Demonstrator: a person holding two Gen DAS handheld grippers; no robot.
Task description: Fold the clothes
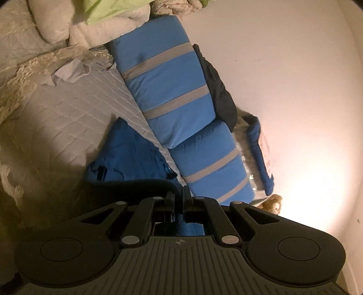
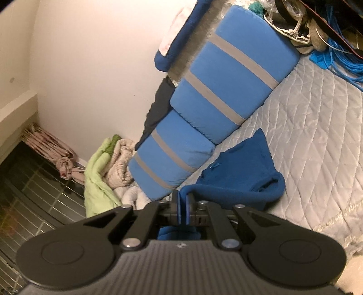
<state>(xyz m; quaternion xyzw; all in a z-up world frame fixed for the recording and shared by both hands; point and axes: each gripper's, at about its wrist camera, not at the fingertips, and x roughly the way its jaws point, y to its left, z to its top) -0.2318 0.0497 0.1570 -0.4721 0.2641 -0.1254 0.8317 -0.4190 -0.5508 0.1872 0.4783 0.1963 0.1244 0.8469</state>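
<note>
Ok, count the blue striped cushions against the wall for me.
2. One cushion leans at the far end by the cables; the other cushion sits end to end with it, nearer the green blanket. Any others may be hidden out of frame.

The left hand-held gripper point(image 1: 179, 197) pinches an edge of a dark blue garment point(image 1: 127, 154), its jaws closed on the cloth, above a bed covered by a pale quilted bedspread point(image 1: 74, 109). The rest of the garment lies crumpled on the quilt. Just beyond it, two blue cushions with grey stripes point(image 1: 168, 90) lean end to end against a white wall point(image 1: 283, 79). Dark clothing point(image 1: 217, 90) is wedged behind them, and a lime-green blanket point(image 1: 106, 11) sits among cream bedding at the far end.
</note>
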